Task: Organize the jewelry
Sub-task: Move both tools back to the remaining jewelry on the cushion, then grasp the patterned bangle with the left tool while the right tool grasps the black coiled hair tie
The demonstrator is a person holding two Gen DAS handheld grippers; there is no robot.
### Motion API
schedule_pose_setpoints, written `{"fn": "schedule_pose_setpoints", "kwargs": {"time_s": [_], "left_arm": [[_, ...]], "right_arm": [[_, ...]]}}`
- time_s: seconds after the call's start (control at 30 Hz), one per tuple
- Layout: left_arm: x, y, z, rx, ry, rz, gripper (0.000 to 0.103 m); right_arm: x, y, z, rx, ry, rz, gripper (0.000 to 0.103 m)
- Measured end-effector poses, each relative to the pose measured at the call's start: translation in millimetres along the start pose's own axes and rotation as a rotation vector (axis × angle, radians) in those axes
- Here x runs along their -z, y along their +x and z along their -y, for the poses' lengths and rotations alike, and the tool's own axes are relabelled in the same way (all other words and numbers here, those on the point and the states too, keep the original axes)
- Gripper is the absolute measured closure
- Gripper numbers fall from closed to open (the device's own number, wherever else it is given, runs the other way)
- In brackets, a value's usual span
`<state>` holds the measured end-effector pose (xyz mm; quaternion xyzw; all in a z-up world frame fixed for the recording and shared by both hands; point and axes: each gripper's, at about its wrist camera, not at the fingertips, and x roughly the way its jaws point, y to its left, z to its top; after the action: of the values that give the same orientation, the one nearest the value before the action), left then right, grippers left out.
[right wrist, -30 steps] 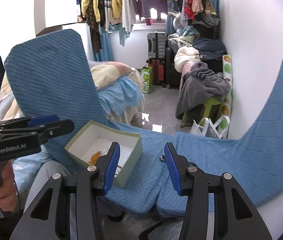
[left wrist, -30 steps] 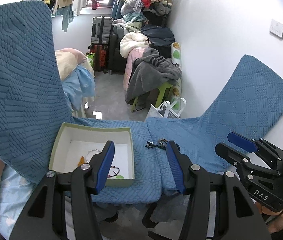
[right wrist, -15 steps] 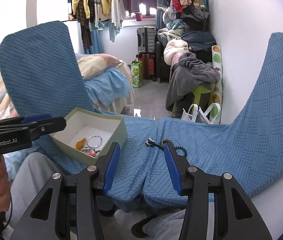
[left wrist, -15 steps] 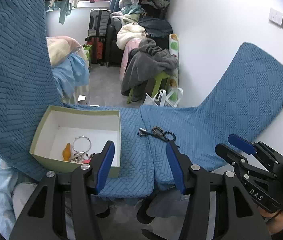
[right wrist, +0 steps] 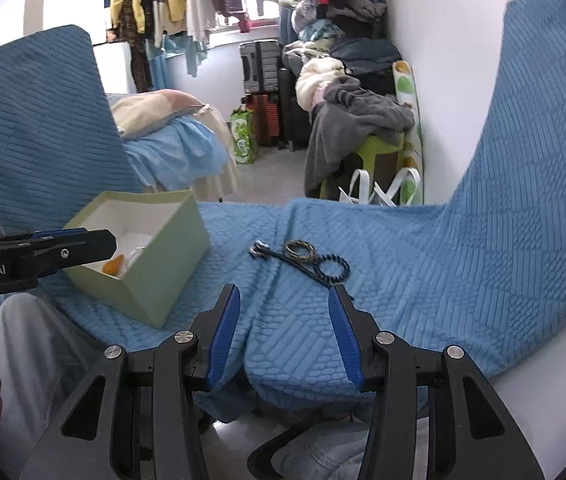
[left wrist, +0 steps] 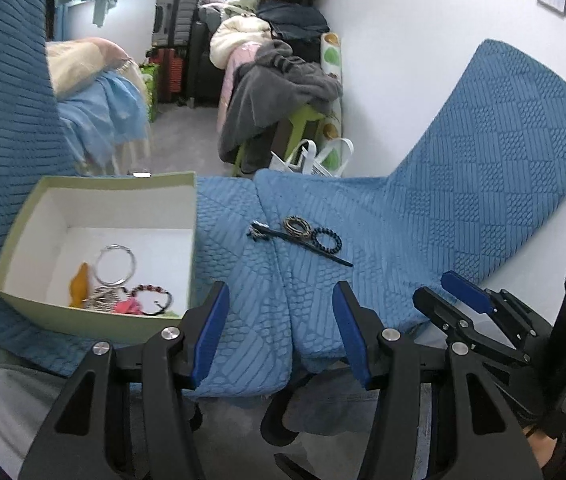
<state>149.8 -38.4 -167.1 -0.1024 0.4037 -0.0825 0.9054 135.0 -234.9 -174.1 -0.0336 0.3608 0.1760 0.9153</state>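
Observation:
A pale green open box [left wrist: 95,322] sits on the blue quilted cover, left of centre; it also shows in the right wrist view [right wrist: 155,272]. It holds a silver bangle [left wrist: 115,264], an orange piece [left wrist: 78,288], a beaded bracelet [left wrist: 151,300] and pink bits. To its right lie a black hair stick [left wrist: 299,242], a coiled ring [left wrist: 297,226] and a dark beaded bracelet [left wrist: 327,238], also in the right wrist view [right wrist: 333,268]. My left gripper [left wrist: 281,320] is open and empty, near the box. My right gripper [right wrist: 285,316] is open and empty, just short of the loose pieces.
The blue cover [left wrist: 463,184] drapes over a chair seat and rises on both sides. Behind are a bed with a light blue sheet [left wrist: 103,120], a green stool under grey clothes [left wrist: 279,96], suitcases [left wrist: 175,20] and a white wall at right.
Both grippers have moved forward and tilted down over the last second. The box and the loose jewelry now sit larger and closer. Both grippers stay open.

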Motion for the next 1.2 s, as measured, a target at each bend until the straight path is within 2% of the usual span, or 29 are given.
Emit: {"fn": "schedule_pose_setpoints", "kwargs": {"time_s": [0.13,0.33,0.4,0.53,0.77,1.2], "left_arm": [[-2,23,1,0.021,-0.004,-0.028,0.048],[-15,62,-1,0.041,-0.043,-0.052,0.051],[-19,78,-1,0.047,-0.053,-0.067,0.053],[-26,105,-1,0.051,-0.072,-0.089,0.059],[-35,145,5,0.025,-0.062,-0.122,0.066],[-49,200,4,0.001,-0.042,-0.165,0.070]], "right_arm": [[-1,16,16,-0.010,0.047,0.018,0.059],[-2,61,39,-0.015,0.083,-0.041,0.059],[-3,75,46,-0.027,0.085,-0.063,0.068],[-5,100,58,-0.033,0.071,-0.084,0.071],[-6,141,81,-0.045,0.074,-0.127,0.076],[-15,200,94,-0.045,0.073,-0.205,0.079]]}}
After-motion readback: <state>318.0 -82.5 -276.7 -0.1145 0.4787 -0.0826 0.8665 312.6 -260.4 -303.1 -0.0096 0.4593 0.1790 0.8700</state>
